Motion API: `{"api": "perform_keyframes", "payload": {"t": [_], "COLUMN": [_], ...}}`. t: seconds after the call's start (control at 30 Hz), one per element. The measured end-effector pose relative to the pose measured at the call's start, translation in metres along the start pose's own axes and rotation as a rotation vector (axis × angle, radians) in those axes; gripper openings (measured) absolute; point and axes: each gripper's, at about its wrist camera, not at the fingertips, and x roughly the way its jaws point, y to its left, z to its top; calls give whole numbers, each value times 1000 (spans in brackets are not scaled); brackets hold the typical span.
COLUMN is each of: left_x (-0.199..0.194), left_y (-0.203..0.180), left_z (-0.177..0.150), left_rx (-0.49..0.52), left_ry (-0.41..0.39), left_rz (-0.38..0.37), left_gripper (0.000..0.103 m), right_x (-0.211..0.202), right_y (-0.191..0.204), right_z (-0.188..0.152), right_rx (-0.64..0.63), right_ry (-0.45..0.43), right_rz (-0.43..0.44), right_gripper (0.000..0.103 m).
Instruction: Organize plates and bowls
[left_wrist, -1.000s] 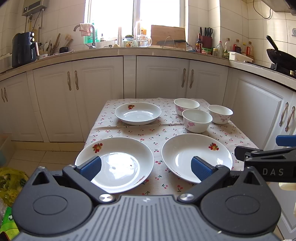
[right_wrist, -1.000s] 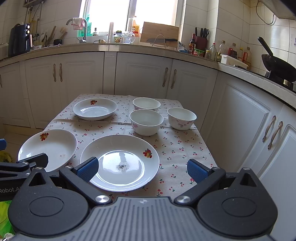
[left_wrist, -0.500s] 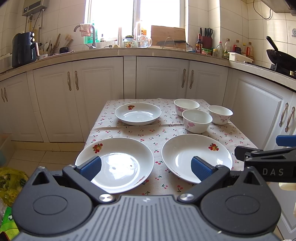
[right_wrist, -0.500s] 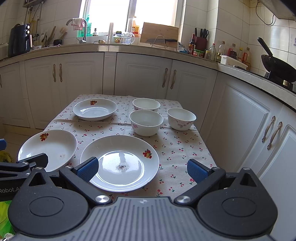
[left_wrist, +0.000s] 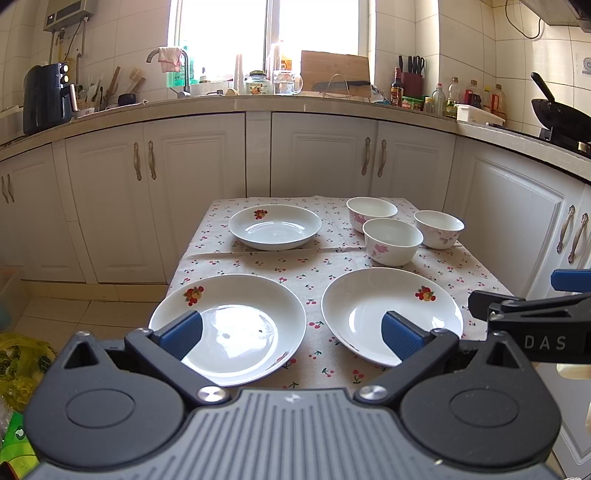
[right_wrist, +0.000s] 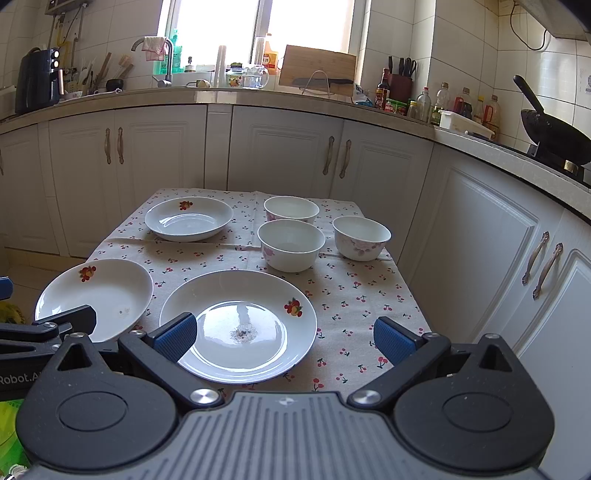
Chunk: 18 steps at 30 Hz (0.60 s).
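Three white plates with fruit prints lie on a cherry-print tablecloth: a near-left plate (left_wrist: 236, 325) (right_wrist: 99, 291), a near-right plate (left_wrist: 388, 306) (right_wrist: 240, 321) and a far plate (left_wrist: 275, 226) (right_wrist: 188, 218). Three white bowls with pink flowers stand at the far right: a front bowl (left_wrist: 392, 240) (right_wrist: 291, 243), a back bowl (left_wrist: 371, 210) (right_wrist: 291, 208) and a right bowl (left_wrist: 439, 228) (right_wrist: 361, 236). My left gripper (left_wrist: 291, 332) hovers open over the near edge between the two near plates. My right gripper (right_wrist: 282, 338) is open above the near-right plate.
The small table (right_wrist: 369, 295) stands among white kitchen cabinets (left_wrist: 317, 155). A wok (right_wrist: 554, 133) sits on the right counter, bottles (right_wrist: 443, 103) beside it, an air fryer (left_wrist: 46, 98) at left. A yellow bag (left_wrist: 18, 362) lies on the floor at the left.
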Motion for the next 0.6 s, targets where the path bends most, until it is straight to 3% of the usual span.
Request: {"api": "perform_keyframes", "payload": {"t": [0.6], "left_x": [13], "left_y": [4], "left_z": [6], "left_rx": [11], "left_ry": [7], "left_rz": [-26], "left_gripper": [102], "right_x": [10], "right_y": [-2], "right_z": [8], "right_rx": [-4], "right_ry": [-4], "right_rz": [13], "right_gripper": [103]}}
